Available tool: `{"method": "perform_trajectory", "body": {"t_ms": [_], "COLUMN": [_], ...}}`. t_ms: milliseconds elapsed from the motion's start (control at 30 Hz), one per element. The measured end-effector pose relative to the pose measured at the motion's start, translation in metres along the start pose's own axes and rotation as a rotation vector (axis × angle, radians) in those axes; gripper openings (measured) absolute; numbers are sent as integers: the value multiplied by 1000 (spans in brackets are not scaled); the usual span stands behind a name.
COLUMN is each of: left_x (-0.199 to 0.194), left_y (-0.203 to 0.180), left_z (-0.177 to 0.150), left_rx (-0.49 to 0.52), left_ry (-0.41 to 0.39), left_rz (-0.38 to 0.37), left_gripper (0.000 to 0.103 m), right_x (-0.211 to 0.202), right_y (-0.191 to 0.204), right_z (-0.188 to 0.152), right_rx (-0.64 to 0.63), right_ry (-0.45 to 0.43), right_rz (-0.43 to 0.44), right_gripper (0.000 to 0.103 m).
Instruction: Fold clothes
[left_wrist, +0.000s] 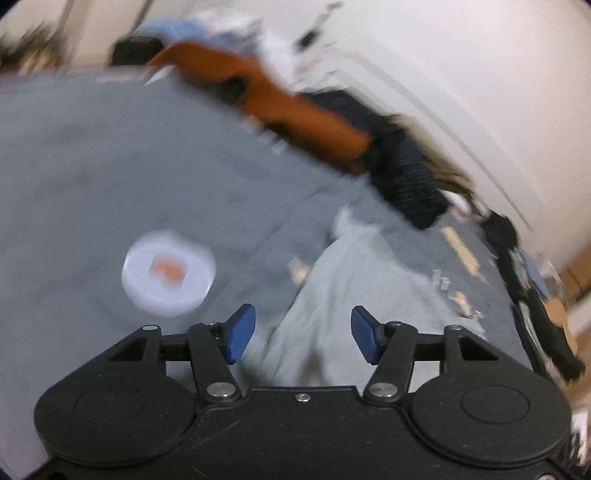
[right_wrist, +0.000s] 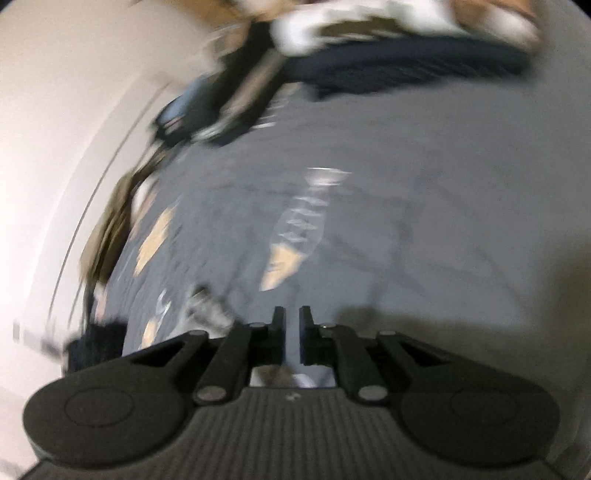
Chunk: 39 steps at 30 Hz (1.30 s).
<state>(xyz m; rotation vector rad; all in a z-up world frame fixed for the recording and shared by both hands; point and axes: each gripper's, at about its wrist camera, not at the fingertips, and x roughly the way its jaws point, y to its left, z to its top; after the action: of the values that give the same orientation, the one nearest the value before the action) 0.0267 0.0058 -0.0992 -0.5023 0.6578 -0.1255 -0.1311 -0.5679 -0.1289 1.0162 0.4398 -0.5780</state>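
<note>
My left gripper (left_wrist: 303, 334) is spread over the pale garment (left_wrist: 354, 295) at bottom centre, right gripper (right_wrist: 292, 334) barely parted and pinching nothing, probably done with this fold.

Blurred grey garment (left_wrist: 110, 177), apparently spread flat.

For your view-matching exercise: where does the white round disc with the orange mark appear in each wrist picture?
Left wrist view: white round disc lies left of centre on the grey cloth.
Right wrist view: not in it.
Shared landmark: the grey cloth and the pale wall.
</note>
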Motion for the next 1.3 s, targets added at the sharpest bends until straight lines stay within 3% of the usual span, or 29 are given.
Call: {"method": "perform_trajectory", "body": {"t_ms": [167,300,500,700,867,933,1000,1067,1133,1200,1300], "left_x": [-20,7,57,118,151,159,166,170,168,164,156], "left_y": [-38,-67,-94,-121,-133,-133,-131,-128,-123,-116,-108], "left_z": [14,13,17,22,5,0,-2,-2,3,11,23], "left_rx": [282,485,667,737,811,818,805,782,741,696,655], "left_ry": [-117,-147,-97,59,128,153,199,213,202,178,107], "left_rz": [-29,1,2,-49,-38,-33,-40,-48,-54,-52,-17], "left_gripper": [57,56,56,56,56,48,23,12,6,1,0], "right_x": [7,28,64,77,84,87,90,92,95,97,92], "right_y": [57,84,111,100,95,95,95,95,94,91,85], "right_z": [7,2,-5,0,-1,-5,-11,-16,-21,-21,-13], "right_rx": [-313,-425,-551,-542,-571,-593,-621,-651,-662,-645,-577], "right_ry": [25,33,92,109,131,141,145,147,162,169,138], "right_rz": [48,59,66,38,30,23,23,26,29,30,39], "right_gripper": [36,38,38,39,39,39,39,38,30,5,4]}}
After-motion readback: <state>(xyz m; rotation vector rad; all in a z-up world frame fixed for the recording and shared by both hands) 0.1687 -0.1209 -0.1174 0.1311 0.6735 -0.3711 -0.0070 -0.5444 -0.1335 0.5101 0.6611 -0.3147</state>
